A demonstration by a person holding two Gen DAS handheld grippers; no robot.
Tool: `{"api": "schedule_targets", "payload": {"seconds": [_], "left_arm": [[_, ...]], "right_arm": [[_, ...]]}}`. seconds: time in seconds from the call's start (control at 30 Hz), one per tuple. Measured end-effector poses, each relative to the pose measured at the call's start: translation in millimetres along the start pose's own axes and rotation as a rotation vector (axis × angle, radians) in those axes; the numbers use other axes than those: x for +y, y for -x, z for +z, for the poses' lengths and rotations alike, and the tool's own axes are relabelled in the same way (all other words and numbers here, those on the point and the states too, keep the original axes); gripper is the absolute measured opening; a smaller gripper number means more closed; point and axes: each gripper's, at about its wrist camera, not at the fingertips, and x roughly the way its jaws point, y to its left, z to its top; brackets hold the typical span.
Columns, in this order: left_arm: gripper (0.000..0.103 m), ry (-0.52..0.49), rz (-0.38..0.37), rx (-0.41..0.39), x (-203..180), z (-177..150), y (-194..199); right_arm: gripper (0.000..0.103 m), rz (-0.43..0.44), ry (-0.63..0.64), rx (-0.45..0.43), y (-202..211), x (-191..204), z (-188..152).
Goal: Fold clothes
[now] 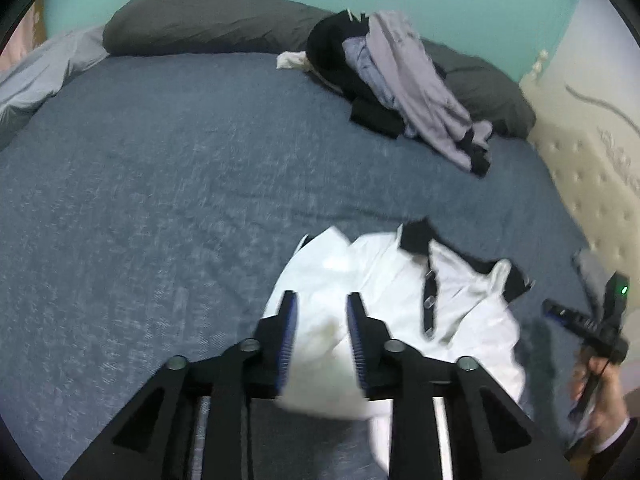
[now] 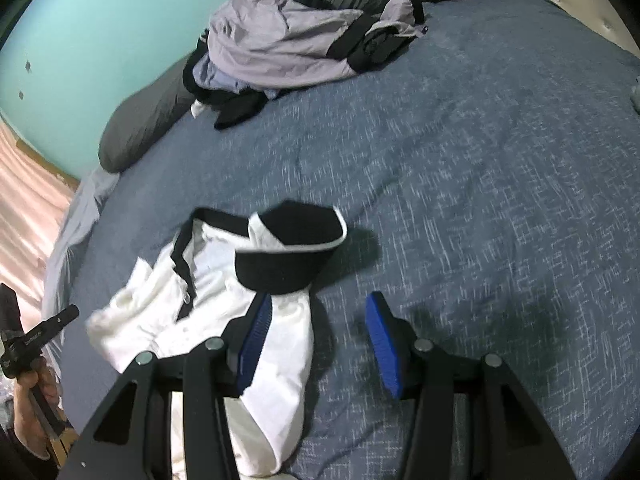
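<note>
Left gripper [image 1: 322, 300]: fingers parted to a moderate gap, holding nothing. White fabric of the polo shirt [image 1: 400, 280] lies in the gap and beneath both fingers; the picture does not show the pads pressing on it. Image blurred at the lower hem.

Right gripper [image 2: 320, 304]: fingers stand wider, nothing held. The left finger [image 2: 256, 332] lies over the shirt's right edge in the lower centre of the frame; the right finger [image 2: 384, 340] is over bare bedspread [image 2: 500, 200]. Whether the left finger touches the cloth cannot be told.

The shirt is white with black collar and placket, crumpled, lying on the blue bedspread, in the lower half of both views. One black-trimmed part [image 2: 288, 252] is folded over, just beyond the right gripper's left finger.

A heap of grey and black clothes [image 1: 404, 84] lies well apart, at upper right of the left view, against dark pillows [image 1: 200, 20].
</note>
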Motion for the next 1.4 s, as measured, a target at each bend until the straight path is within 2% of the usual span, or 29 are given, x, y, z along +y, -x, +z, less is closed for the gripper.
{"api": "schedule_targets", "payload": {"seconds": [0.03, 0.33, 0.43, 0.47, 0.53, 0.57, 0.83, 0.93, 1.03, 1.13, 1.4], "left_arm": [[0.043, 0.000, -0.005, -0.001, -3, 4, -2], [0.043, -0.036, -0.010, 0.056, -40, 31, -61], [0.043, -0.055, 0.002, 0.077, -50, 36, -80], [0.044, -0.065, 0.005, 0.085, -53, 38, -87], [0.050, -0.093, 0.004, 0.098, -60, 40, -99], [0.053, -0.099, 0.004, 0.099, -63, 42, -103], [0.055, -0.141, 0.002, 0.140, -85, 54, -141], [0.057, -0.164, 0.006, 0.149, -93, 56, -150], [0.062, -0.177, 0.009, 0.155, -99, 57, -158], [0.063, -0.172, 0.014, 0.159, -101, 61, -165], [0.065, -0.190, 0.009, 0.175, -115, 69, -182]], "right_arm": [[0.050, 0.014, -0.001, -0.007, 1, 1, 3], [0.050, 0.104, -0.005, -0.064, -9, 13, 29], [0.049, 0.093, -0.010, -0.057, -22, 13, 36], [0.047, 0.092, -0.013, -0.044, -27, 11, 37], [0.045, 0.092, -0.010, -0.013, -36, 9, 35], [0.045, 0.083, 0.000, -0.001, -39, 9, 33], [0.045, 0.032, 0.066, 0.122, -57, -2, -4], [0.045, -0.001, 0.082, 0.119, -56, -8, -10], [0.045, -0.004, 0.054, 0.073, -47, -15, -9], [0.048, -0.014, 0.042, 0.049, -45, -12, -3], [0.052, -0.050, -0.004, 0.081, -60, -15, 1]]}}
